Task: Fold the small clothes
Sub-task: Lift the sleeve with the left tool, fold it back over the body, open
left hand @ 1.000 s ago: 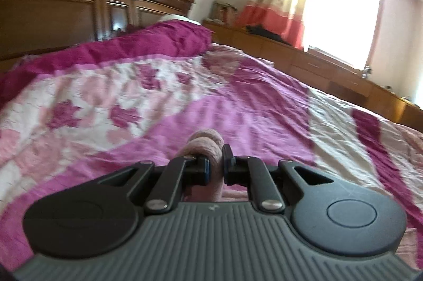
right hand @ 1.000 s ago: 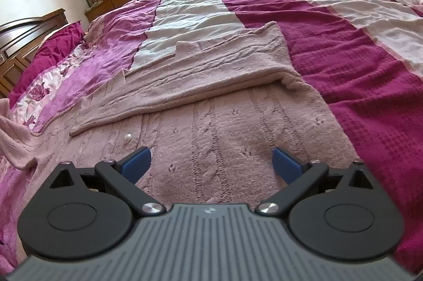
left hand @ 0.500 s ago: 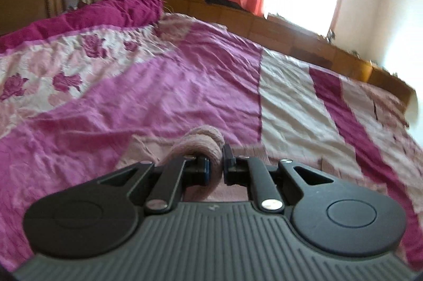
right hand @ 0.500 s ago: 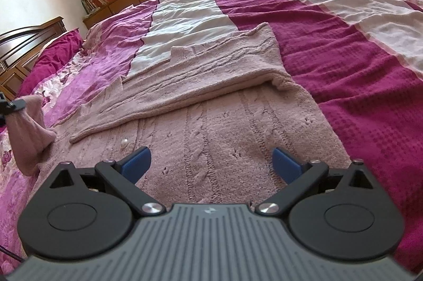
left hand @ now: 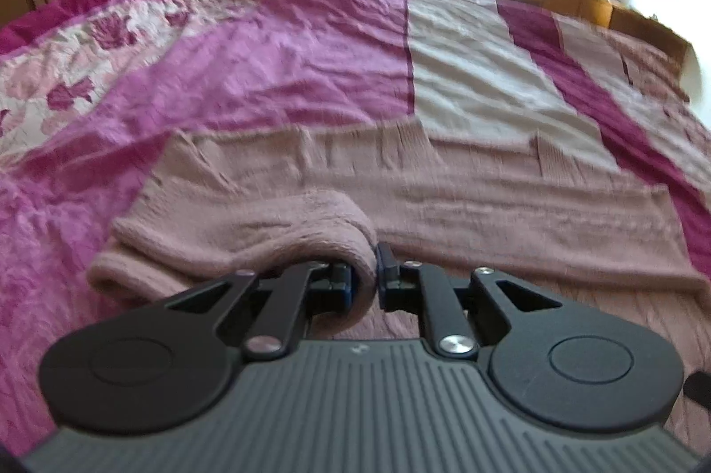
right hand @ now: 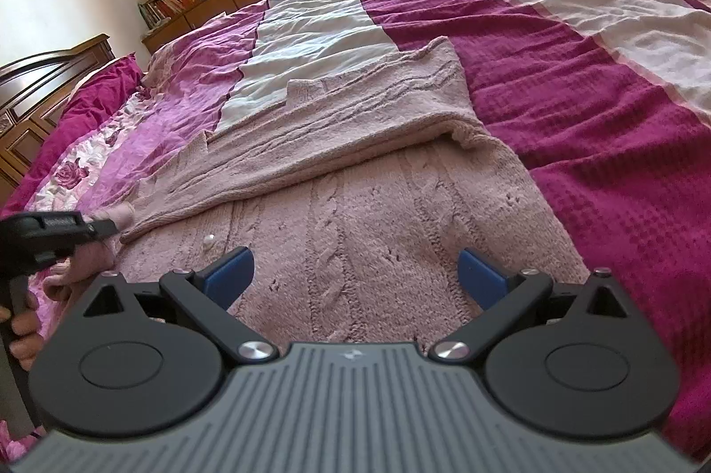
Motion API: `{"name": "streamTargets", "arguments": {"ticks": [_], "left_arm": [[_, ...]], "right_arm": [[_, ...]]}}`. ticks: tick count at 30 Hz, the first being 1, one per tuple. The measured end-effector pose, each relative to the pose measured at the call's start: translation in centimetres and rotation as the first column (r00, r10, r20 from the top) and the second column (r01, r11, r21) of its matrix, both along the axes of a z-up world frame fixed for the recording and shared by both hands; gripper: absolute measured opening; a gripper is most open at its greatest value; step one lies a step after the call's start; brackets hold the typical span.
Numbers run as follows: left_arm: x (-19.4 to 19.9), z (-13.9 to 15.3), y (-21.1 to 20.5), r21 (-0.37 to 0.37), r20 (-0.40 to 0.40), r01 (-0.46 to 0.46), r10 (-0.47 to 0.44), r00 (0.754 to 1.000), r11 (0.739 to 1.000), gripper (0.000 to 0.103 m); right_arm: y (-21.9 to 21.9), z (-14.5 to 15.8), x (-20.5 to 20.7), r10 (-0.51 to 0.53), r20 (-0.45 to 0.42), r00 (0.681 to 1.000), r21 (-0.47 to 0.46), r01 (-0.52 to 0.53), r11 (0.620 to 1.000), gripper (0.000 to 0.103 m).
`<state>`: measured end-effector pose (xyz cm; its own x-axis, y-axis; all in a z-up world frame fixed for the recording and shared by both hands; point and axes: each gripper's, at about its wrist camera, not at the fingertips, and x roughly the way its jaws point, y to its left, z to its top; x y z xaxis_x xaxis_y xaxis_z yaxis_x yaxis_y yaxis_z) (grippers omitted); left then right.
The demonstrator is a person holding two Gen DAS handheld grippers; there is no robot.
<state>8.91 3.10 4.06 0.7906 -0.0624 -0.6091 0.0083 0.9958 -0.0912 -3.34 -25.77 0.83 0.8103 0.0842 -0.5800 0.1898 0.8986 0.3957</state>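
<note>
The bed (right hand: 577,82), under a striped magenta, lilac and cream quilt, carries the whole job. Spread across it lies the sweater (right hand: 377,215), a dusty-pink cable-knit, its body flat and one side already turned in over the chest, so that a long doubled edge runs slantwise across it. A small pale button shows near the front edge.

The step in hand looks like the second sleeve fold. The sleeve (left hand: 284,233) is lifted off the quilt at the sweater's left side, bunched into a soft roll, and hangs from the left gripper (left hand: 364,279), whose fingers are pressed together on the fabric, pinching a thick tuck of knit. In the right wrist view that gripper (right hand: 104,225) sits at the left edge of the body, just beside the folded layer.

The right gripper (right hand: 355,273) hovers low over the lower body of the sweater, fingers spread wide and holding nothing; whether they touch the knit I cannot tell.

The next move probably calls for carrying the sleeve across onto the body and laying it flat without dragging the layer beneath; the loose, stretchy knit will likely sag and wrinkle, so the free gripper may need to pin the body.
</note>
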Motion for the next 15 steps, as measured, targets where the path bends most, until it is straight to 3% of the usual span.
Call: {"name": "streamTargets", "arguments": {"ticks": [3, 5, 8, 15], "left_arm": [[0.1, -0.5, -0.3, -0.002, -0.051, 0.022, -0.022, 0.998, 1.000, 0.031], [-0.1, -0.7, -0.6, -0.001, -0.064, 0.039, -0.039, 0.997, 0.999, 0.050], [-0.6, -0.7, -1.3, 0.024, -0.071, 0.062, -0.060, 0.996, 0.998, 0.066], [-1.7, 0.1, -2.0, 0.060, -0.096, 0.082, -0.076, 0.993, 0.995, 0.069]], "right_arm": [[0.0, 0.0, 0.0, -0.001, 0.000, 1.000, 0.001, 0.001, 1.000, 0.101], [0.0, 0.0, 0.0, 0.000, 0.000, 1.000, 0.001, 0.000, 1.000, 0.101], [0.0, 0.0, 0.0, -0.001, 0.000, 1.000, 0.002, 0.001, 1.000, 0.101], [-0.1, -0.1, 0.0, -0.003, -0.001, 1.000, 0.015, 0.003, 1.000, 0.101]]}}
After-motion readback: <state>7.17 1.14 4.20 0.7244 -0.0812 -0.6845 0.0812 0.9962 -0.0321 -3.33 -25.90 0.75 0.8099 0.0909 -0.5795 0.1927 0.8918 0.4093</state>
